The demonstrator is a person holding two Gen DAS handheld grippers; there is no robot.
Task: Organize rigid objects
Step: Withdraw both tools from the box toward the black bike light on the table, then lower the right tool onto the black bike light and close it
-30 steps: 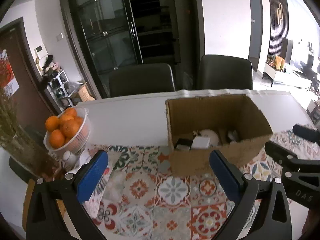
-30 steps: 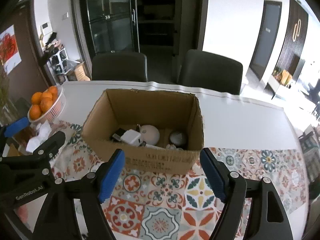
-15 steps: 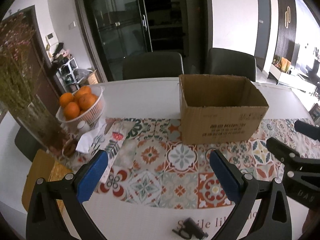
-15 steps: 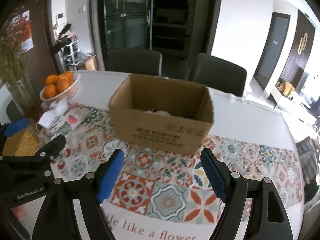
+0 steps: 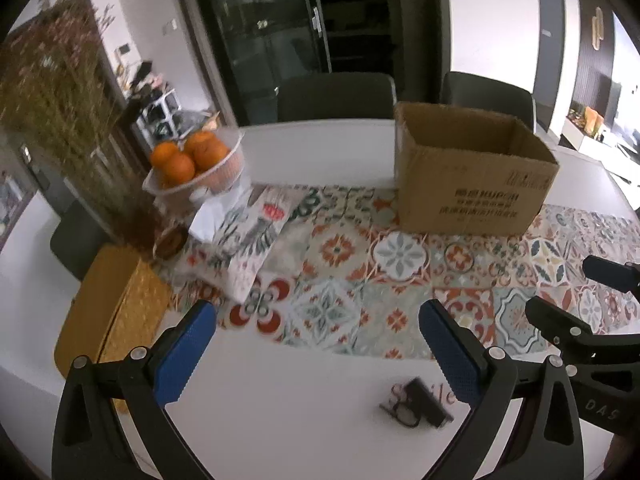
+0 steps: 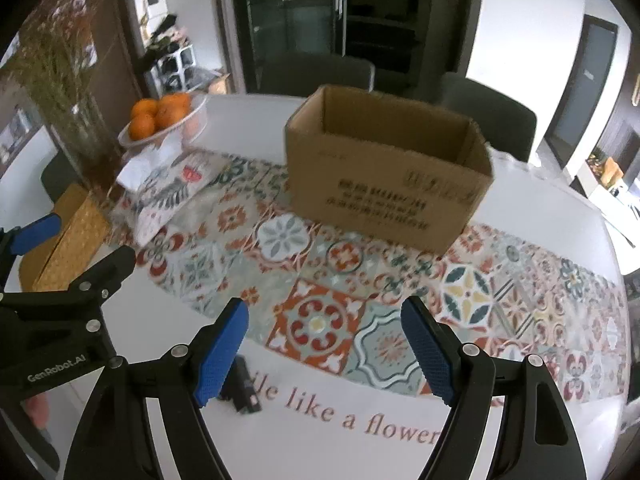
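- The left gripper (image 5: pixel 316 344) and right gripper (image 6: pixel 324 344) hang side by side over the near edge of the white table (image 5: pixel 288 392), each with jaws wide and nothing between them, probably ready for the next pick.
- A small black object (image 5: pixel 416 402), hard-edged but too blurred to identify, lies on the near table, just left of the right gripper's left pad (image 6: pixel 222 354).
- The open cardboard box (image 6: pixel 384 168), matte corrugated brown with printed text, stands farther back on the patterned tile-print runner (image 6: pixel 320 292), likely as the collecting bin; its contents are hidden.
- Far left, a clear bowl of oranges (image 5: pixel 192 160).
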